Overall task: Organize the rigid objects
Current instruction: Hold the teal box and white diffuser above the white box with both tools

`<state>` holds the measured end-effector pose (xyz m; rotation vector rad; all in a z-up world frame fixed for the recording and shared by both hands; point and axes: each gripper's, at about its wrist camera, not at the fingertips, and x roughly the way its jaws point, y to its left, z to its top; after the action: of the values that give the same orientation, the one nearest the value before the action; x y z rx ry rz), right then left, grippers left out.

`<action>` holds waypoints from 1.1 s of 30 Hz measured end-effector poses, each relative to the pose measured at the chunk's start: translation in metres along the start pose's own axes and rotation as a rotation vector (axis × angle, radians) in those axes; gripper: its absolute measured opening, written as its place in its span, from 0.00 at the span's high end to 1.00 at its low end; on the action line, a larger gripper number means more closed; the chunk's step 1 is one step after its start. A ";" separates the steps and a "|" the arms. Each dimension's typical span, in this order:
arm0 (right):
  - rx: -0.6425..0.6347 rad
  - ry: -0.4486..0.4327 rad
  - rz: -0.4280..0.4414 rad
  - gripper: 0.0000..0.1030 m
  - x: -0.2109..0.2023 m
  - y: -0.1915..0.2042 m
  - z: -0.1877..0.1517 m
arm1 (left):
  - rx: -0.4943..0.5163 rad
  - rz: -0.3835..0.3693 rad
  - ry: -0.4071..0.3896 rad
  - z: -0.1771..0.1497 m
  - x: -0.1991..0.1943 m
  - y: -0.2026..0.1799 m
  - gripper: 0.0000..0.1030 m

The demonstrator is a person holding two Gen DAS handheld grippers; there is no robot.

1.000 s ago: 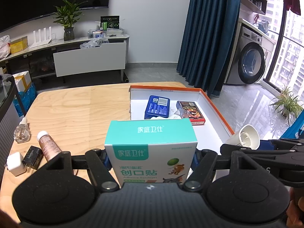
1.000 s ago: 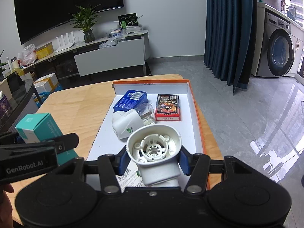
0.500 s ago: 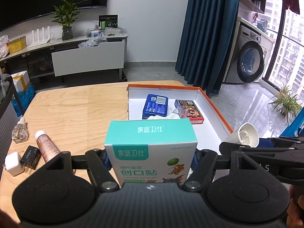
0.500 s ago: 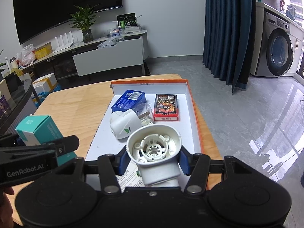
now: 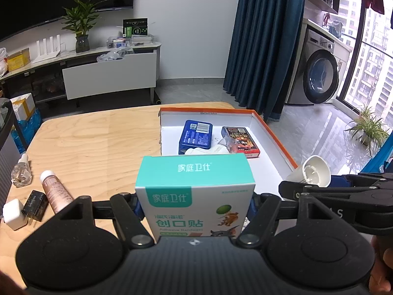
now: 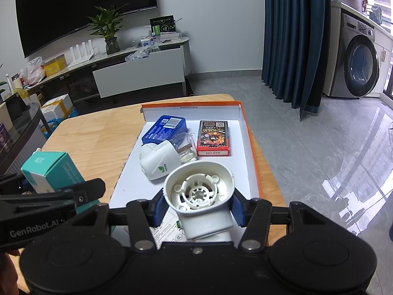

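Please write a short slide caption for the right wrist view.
Right gripper holds a white plastic holder above an orange-rimmed tray on a wooden table.

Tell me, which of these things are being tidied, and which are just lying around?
Being tidied:
- teal bandage box, in left tongs
- white plastic part, in right tongs
- orange-rimmed tray
- blue tin, red card pack

Lying around:
- potted plant
- washing machine
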<state>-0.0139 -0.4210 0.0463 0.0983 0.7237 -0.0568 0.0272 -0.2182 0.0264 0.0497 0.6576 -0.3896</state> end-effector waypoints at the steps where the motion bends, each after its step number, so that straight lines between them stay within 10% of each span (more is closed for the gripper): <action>1: 0.000 0.001 0.000 0.38 0.001 0.000 0.000 | 0.000 0.000 0.000 0.000 0.000 0.000 0.30; 33: 0.010 0.030 0.003 0.38 0.019 -0.002 -0.001 | 0.006 -0.001 0.021 -0.003 0.010 -0.003 0.30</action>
<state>-0.0007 -0.4228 0.0328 0.1099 0.7528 -0.0562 0.0318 -0.2238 0.0177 0.0594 0.6777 -0.3920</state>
